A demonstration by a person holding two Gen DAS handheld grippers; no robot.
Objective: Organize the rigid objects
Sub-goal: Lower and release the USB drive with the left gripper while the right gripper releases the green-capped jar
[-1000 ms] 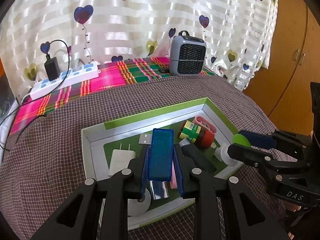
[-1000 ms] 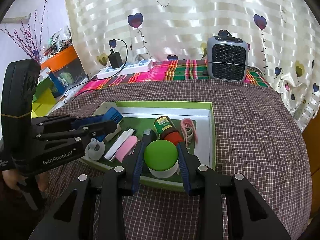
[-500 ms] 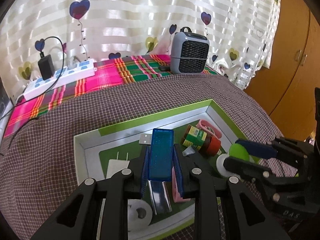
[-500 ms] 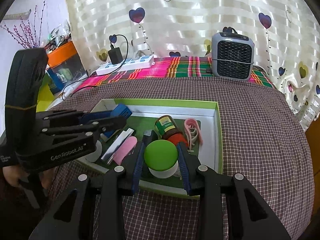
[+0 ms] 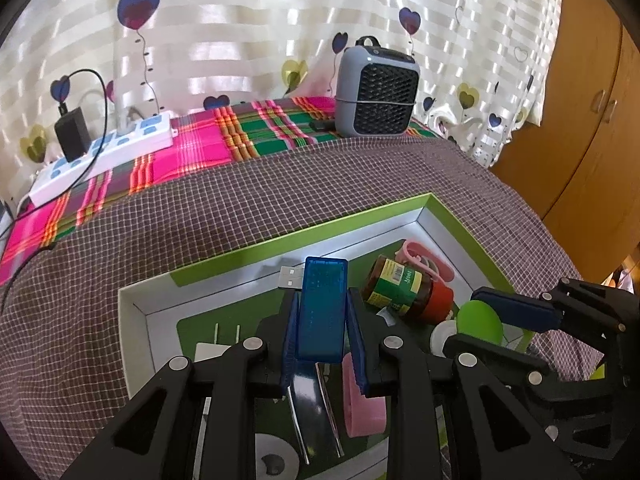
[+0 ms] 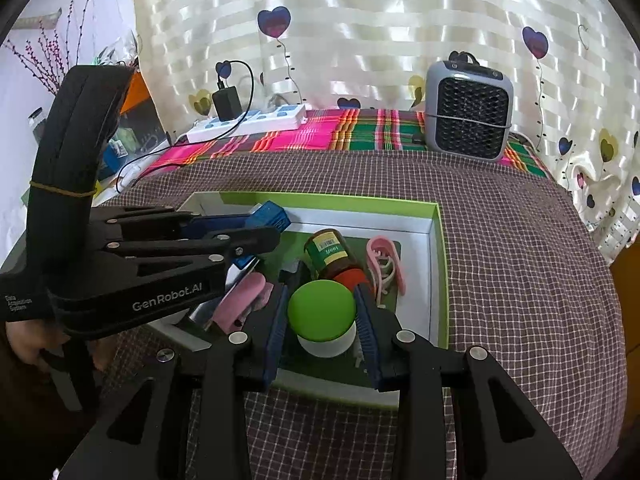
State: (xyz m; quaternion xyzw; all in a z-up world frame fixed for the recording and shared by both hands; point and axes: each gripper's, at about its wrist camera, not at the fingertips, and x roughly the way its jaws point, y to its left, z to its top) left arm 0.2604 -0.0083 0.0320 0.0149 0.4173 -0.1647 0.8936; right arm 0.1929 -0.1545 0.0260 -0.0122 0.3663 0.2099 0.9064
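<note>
- Left wrist view: my left tool [image 5: 323, 330] pinches a translucent blue USB stick [image 5: 322, 314], its metal plug poking out toward the far wall of the green box [image 5: 256, 250]; I hold it above the box's floor.
- Right wrist view: my right tool [image 6: 322, 322] is clamped on a white jar with a green lid [image 6: 322, 312], just inside the box's near wall.
- Inside the box, behind the jar, lie a brown bottle with a red cap [image 6: 334, 258] and a pink clip [image 6: 385, 266]; a pink bar [image 6: 240, 300] lies under my left tool.
- Risk, as I judge it: both tools crowd the box's near side, so lowering either could knock the other.
- The stick is gripped low on its body; a bump could tip it out.
- Dropping it onto the clutter may leave it propped, not flat.
</note>
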